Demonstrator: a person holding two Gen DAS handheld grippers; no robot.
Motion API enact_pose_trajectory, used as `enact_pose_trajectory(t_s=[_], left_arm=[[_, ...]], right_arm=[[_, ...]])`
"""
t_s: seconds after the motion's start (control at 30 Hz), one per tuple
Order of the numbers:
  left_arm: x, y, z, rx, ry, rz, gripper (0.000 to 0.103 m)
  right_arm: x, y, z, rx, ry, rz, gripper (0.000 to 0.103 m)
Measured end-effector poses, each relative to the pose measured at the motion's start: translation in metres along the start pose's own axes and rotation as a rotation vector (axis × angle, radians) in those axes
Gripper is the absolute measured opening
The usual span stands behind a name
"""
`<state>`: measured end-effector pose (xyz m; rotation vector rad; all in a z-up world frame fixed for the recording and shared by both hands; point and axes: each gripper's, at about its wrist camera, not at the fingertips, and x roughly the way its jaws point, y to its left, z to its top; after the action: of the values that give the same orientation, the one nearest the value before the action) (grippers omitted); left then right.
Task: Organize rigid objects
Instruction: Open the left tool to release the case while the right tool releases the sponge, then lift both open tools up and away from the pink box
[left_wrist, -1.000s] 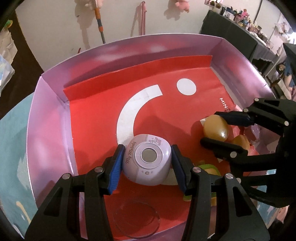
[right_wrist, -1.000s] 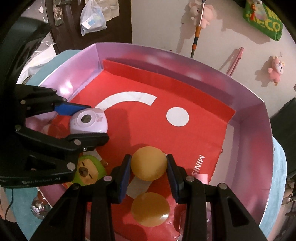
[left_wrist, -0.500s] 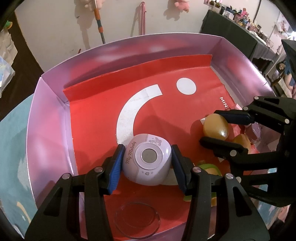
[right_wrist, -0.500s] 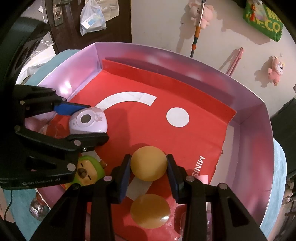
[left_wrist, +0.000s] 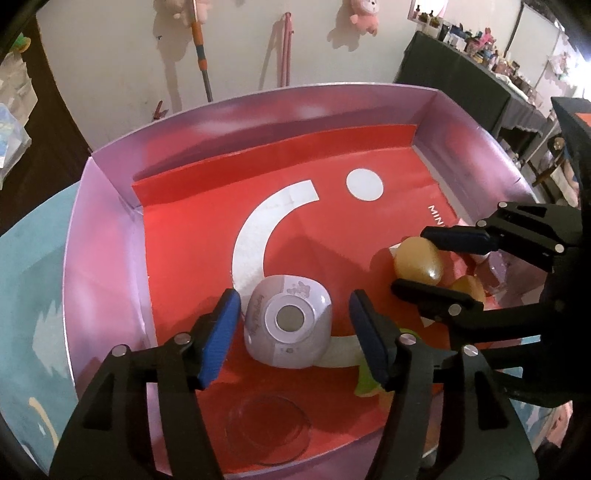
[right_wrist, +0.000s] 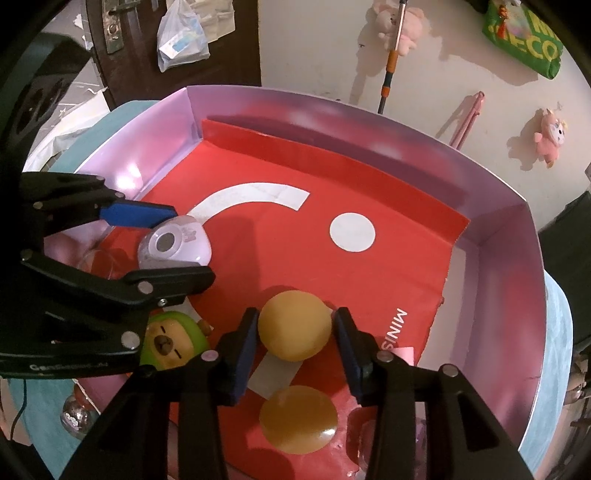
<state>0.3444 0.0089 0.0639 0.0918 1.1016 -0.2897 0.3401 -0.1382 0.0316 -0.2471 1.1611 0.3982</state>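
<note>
Release step: the left gripper (left_wrist: 293, 325) has just opened off the lilac gadget (left_wrist: 288, 326) between its pads. The right gripper (right_wrist: 293, 334) likewise parts from the amber ball (right_wrist: 293, 325). Next, both should lift clear.

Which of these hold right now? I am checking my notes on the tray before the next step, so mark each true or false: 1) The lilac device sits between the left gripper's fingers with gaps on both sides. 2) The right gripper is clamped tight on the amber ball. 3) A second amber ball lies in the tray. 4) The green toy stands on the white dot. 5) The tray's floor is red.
1) True: the lilac device lies between the left gripper fingers, untouched.
2) False: the right gripper shows gaps beside the amber ball.
3) True: second amber ball.
4) False: the green toy is far from the white dot.
5) True: tray.
</note>
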Motion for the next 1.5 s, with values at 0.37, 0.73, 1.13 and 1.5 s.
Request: enact_pose_trajectory(t_s=[0.37,0.73,1.13,1.5], left_arm=[[-0.038,-0.008,-0.018,-0.041,-0.079,0.010,0.071],[-0.122,-0.036,-0.068,-0.058,-0.294,0.058,0.085],[-0.205,-0.069,-0.161,-0.085,-0.577,0.094,0.098],[-0.209,-0.106,-0.244,-0.070,-0.683,0.151,0.099]], right_arm=[[-0.041,0.000,-0.009,0.040,-0.062,-0.009,0.059],[-0.135,0.007,-0.040,0.104,-0.224,-0.031,0.080],[-0.235,0.042,-0.123,0.152,-0.464,-0.086,0.103],[-0.245,0.082,-0.214,0.181,-0.553,-0.190,0.103]])
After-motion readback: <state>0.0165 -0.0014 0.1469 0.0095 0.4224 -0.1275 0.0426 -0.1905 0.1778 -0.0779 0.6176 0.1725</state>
